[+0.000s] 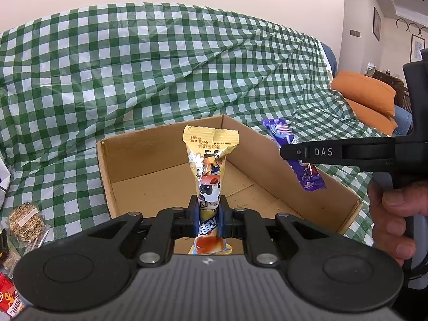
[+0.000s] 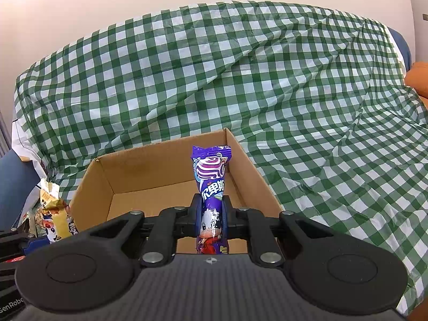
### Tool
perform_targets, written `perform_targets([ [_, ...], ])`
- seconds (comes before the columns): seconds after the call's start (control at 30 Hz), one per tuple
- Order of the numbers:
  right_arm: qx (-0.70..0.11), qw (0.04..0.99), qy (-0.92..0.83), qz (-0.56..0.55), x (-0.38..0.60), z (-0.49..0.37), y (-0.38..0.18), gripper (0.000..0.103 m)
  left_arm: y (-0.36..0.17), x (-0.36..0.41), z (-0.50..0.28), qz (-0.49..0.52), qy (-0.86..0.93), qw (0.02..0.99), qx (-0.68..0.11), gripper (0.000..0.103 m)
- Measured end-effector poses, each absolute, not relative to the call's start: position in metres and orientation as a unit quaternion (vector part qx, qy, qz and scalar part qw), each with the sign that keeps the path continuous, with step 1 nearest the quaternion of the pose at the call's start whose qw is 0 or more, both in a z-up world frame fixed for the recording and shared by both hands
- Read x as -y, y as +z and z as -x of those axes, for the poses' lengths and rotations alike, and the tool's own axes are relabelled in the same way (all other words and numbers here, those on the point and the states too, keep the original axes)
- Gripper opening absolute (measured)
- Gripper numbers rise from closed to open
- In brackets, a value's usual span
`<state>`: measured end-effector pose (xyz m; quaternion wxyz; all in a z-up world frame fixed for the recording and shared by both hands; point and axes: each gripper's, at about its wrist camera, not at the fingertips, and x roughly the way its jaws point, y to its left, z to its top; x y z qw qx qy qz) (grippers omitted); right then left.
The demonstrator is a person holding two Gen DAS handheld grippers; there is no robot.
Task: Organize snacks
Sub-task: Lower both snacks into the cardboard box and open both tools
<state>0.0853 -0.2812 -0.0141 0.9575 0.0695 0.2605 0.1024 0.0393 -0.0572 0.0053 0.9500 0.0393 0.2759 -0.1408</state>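
Observation:
My left gripper [image 1: 209, 208] is shut on a yellow snack packet [image 1: 211, 160] with a cartoon cow, held upright over the near edge of an open cardboard box [image 1: 160, 171]. My right gripper [image 2: 211, 211] is shut on a purple snack packet [image 2: 211, 176], also held upright above the same box [image 2: 149, 176]. In the left wrist view the right gripper's finger [image 1: 321, 152] and the purple packet [image 1: 307, 171] show over the box's right wall. In the right wrist view the yellow packet [image 2: 54, 214] shows at the left. The box's floor looks bare.
The box sits on a green-and-white checked cloth [image 1: 133, 67] draped over a sofa. Loose snacks lie at the lower left: a grainy cracker pack [image 1: 25, 222] and a red packet [image 1: 8, 297]. Orange cushions [image 1: 369, 96] lie at the right.

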Motion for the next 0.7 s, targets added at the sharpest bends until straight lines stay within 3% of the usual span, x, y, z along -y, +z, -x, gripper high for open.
perform_targets([
  [0.47,-0.259,0.958,0.103,-0.066,0.2812,-0.0853,-0.0163,0.015,0.0068,0.0586,-0.0376,-0.034,-0.154,0.949,-0.274,0.015],
  [0.5,-0.261,0.958,0.102,-0.067,0.2814,-0.0858,-0.0163,0.016,0.0071,0.0590,-0.0371,-0.031,-0.160,0.948,-0.275,0.017],
  [0.53,-0.261,0.958,0.099,-0.068,0.2816,-0.0864,-0.0159,0.017,0.0064,0.0580,-0.0372,-0.030,-0.164,0.946,-0.276,0.028],
  [0.57,-0.260,0.959,0.094,-0.067,0.2816,-0.0866,-0.0157,0.023,0.0063,0.0587,-0.0367,-0.032,-0.164,0.947,-0.275,0.042],
  [0.6,-0.260,0.959,0.089,-0.067,0.2819,-0.0873,-0.0153,0.031,0.0064,0.0597,-0.0360,-0.035,-0.161,0.948,-0.272,0.045],
  [0.63,-0.260,0.959,0.084,-0.070,0.2829,-0.0873,-0.0153,0.050,0.0066,0.0599,-0.0357,-0.038,-0.159,0.949,-0.269,0.045],
  [0.67,-0.259,0.960,0.080,-0.074,0.2840,-0.0874,-0.0150,0.057,0.0069,0.0597,-0.0362,-0.037,-0.158,0.949,-0.270,0.045],
  [0.7,-0.259,0.960,0.079,-0.075,0.2845,-0.0876,-0.0150,0.057,0.0069,0.0591,-0.0366,-0.033,-0.158,0.949,-0.270,0.045],
])
